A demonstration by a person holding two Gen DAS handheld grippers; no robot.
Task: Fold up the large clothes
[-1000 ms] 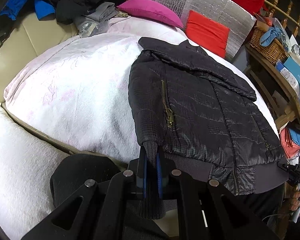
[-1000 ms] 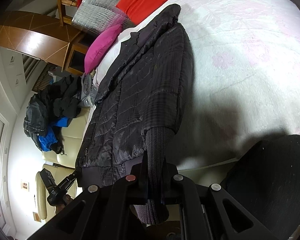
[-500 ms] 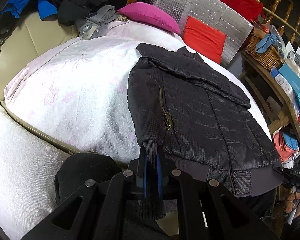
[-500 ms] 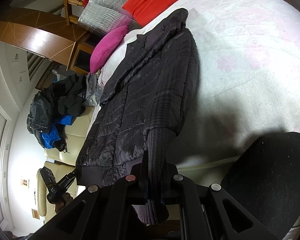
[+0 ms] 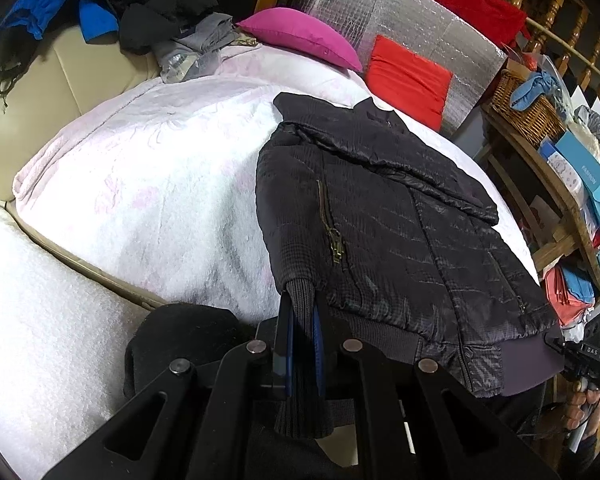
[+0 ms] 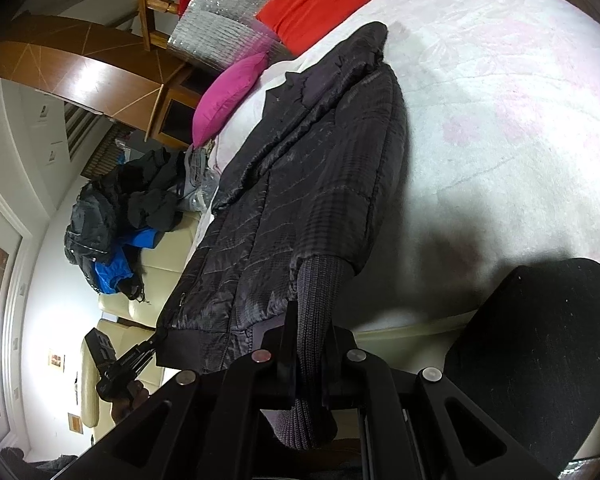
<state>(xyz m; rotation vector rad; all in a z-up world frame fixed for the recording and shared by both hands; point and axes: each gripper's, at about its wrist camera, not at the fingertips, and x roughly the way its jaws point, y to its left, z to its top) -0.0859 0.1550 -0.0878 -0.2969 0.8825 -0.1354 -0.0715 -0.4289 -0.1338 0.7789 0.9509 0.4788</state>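
Barely shifted since earlier: black quilted jacket point(image 5: 384, 216) lies flat on the pink-white bed cover point(image 5: 160, 184), brass pocket zipper showing. Left claw point(image 5: 302, 344) and right claw point(image 6: 310, 356) each stay clamped on a ribbed cuff; blue box point(image 5: 586, 166) reads "FASHION".

A pale pink-and-white fleecy blanket point(image 5: 148, 184) covers the bed in front of me. At its far end lies a magenta oval pillow point(image 5: 300, 36), and just right of it a red square cushion point(image 5: 410, 76) leans against a silver quilted foil panel point(image 5: 404, 12). Far left, a heap of black and blue clothes point(image 5: 132, 4) sits on a cream leather sofa point(image 5: 40, 96). On my right, a wooden shelf point(image 5: 540, 160) carries a woven wicker basket point(image 5: 528, 104) with a light blue cloth point(image 5: 534, 86) in it, beside blue cardboard boxes point(image 5: 584, 164).
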